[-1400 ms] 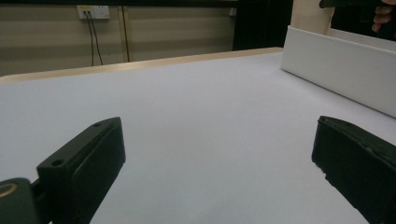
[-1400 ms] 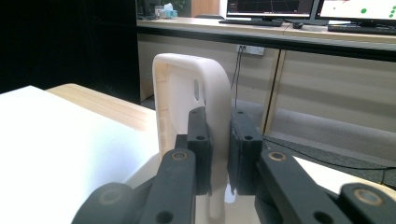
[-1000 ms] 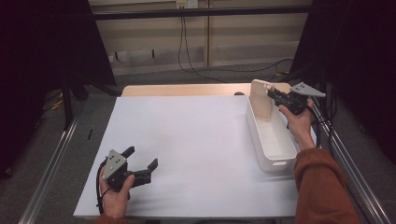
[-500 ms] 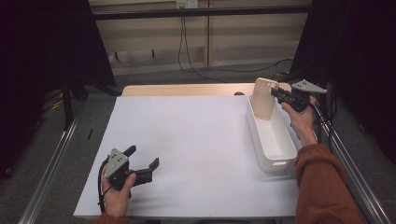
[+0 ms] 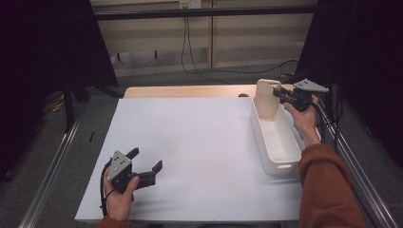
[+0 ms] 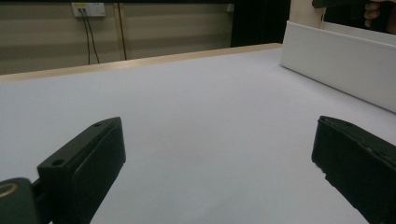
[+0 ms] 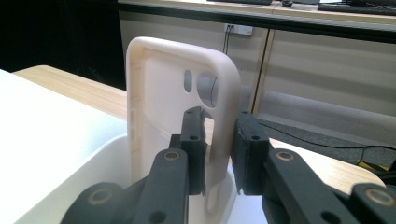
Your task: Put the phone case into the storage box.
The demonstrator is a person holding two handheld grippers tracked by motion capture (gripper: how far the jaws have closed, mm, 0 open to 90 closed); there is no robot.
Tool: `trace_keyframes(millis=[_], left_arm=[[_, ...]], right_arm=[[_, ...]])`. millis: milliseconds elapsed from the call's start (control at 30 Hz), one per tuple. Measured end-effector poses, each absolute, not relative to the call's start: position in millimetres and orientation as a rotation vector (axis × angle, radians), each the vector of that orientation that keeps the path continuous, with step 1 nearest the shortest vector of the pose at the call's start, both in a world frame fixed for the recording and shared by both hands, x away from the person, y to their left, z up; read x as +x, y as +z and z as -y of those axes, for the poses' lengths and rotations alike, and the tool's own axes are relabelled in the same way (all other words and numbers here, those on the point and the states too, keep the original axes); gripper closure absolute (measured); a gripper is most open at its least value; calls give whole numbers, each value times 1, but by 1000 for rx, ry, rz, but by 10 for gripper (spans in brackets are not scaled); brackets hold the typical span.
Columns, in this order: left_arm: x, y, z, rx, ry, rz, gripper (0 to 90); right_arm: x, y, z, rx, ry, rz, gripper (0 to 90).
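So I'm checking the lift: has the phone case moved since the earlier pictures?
Yes. The phone case, held in the right tongs, has risen slightly against the white bin and stands higher above its far end.

Matt cream plastic phone case (image 7: 159,102)

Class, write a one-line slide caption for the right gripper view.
Right gripper pinches the edge of an upright cream phone case above a white bin.

A white sheet (image 5: 199,152) covers most of a wooden tabletop (image 5: 185,91), whose bare strip shows along the sheet's far edge. Beyond that strip, black cables (image 5: 186,42) hang down a beige wall panel from a socket plate (image 5: 188,4). Metal rails (image 5: 50,175) flank the sheet's sides.
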State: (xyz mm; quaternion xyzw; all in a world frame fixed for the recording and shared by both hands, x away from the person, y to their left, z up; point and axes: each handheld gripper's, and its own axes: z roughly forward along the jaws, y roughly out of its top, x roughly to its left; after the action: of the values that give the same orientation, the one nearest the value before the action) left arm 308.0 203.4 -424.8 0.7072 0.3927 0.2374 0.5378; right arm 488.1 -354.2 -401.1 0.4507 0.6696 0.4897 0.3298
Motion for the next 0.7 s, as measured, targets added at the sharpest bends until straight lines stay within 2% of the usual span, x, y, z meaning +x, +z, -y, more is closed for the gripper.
trace_keyframes(millis=[700], left_arm=[[310, -426, -204, 1684, 563, -942, 30]], right_arm=[[497, -409, 355, 1222, 1241, -1742, 677]])
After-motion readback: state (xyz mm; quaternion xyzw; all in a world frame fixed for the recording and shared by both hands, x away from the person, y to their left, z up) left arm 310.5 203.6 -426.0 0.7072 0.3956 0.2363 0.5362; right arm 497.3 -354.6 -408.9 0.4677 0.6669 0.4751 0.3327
